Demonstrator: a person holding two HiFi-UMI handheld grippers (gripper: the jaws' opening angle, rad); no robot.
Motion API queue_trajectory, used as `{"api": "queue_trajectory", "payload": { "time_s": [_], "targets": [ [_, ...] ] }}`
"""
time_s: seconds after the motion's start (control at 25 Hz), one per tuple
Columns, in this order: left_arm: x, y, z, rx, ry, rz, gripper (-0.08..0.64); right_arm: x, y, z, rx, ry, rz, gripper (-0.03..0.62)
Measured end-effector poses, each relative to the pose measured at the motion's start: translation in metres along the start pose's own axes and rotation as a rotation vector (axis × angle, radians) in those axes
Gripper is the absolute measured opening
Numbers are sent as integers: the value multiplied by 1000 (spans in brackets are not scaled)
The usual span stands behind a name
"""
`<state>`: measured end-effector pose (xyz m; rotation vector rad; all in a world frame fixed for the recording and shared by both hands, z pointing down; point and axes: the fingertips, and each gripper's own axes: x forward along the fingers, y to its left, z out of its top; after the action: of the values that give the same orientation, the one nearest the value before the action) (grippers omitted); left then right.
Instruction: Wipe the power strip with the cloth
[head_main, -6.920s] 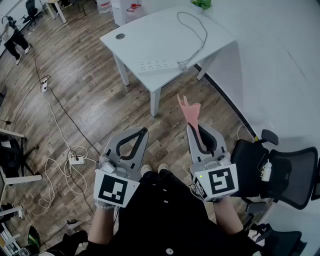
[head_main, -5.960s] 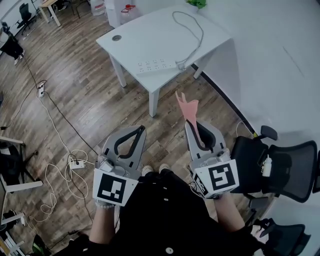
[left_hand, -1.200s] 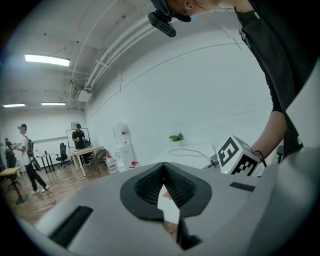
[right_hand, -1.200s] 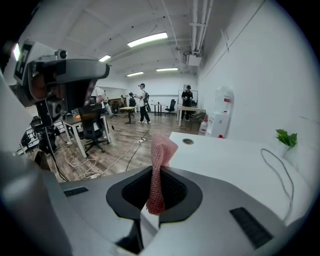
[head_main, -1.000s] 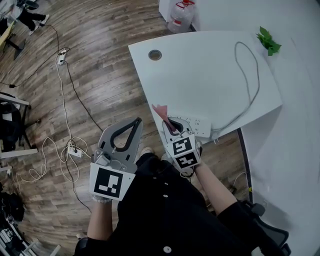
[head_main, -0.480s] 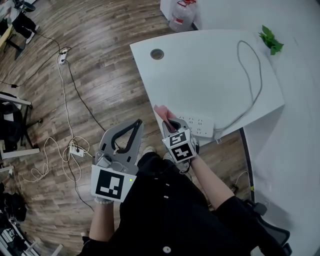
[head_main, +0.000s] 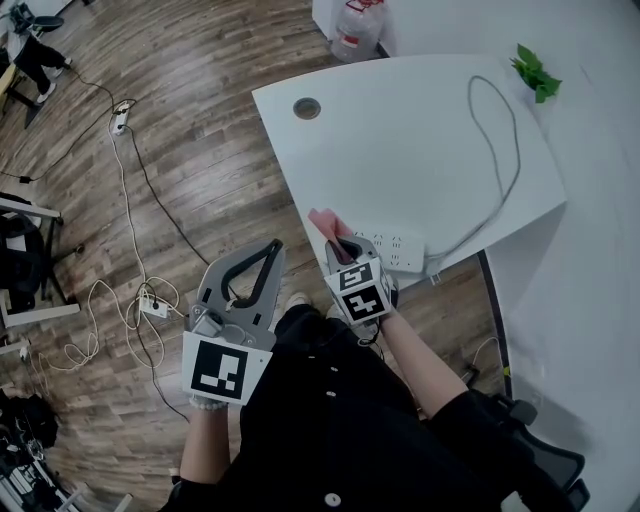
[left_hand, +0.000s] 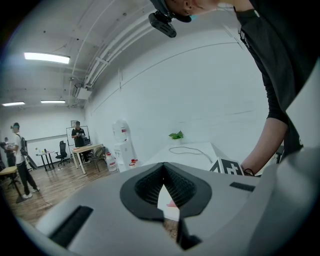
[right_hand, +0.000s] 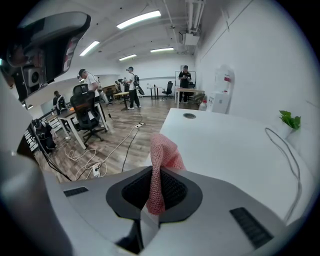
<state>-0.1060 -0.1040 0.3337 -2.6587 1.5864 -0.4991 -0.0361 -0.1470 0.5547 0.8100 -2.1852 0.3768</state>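
The white power strip (head_main: 398, 251) lies at the near edge of the white table (head_main: 410, 150), its grey cable (head_main: 505, 160) looping toward the far side. My right gripper (head_main: 343, 243) hovers over the strip's left end, hiding part of it. It is shut on a pink cloth (head_main: 323, 221) that sticks up past the jaws. In the right gripper view the cloth (right_hand: 161, 162) stands pinched between the closed jaws, and the strip is hidden below them. My left gripper (head_main: 272, 247) hangs over the floor left of the table, shut and empty (left_hand: 164, 166).
A small green plant (head_main: 535, 73) sits at the table's far right corner and a round grommet (head_main: 306, 108) at its far left. A water bottle (head_main: 355, 35) stands beyond the table. Loose cables and another power strip (head_main: 152, 308) lie on the wooden floor at left. People stand far off.
Since the oldest frames I have come up from across the floor to the table's near edge. Over the last second the right gripper with the cloth barely shifted; the left gripper stayed shut.
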Motion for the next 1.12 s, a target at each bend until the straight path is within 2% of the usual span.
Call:
{"api": "queue_trajectory", "payload": {
  "time_s": [1.12],
  "targets": [
    [36,-32,19,28,-39,-129,14,-53,-88,-57,196,25,-210,54]
  ]
}}
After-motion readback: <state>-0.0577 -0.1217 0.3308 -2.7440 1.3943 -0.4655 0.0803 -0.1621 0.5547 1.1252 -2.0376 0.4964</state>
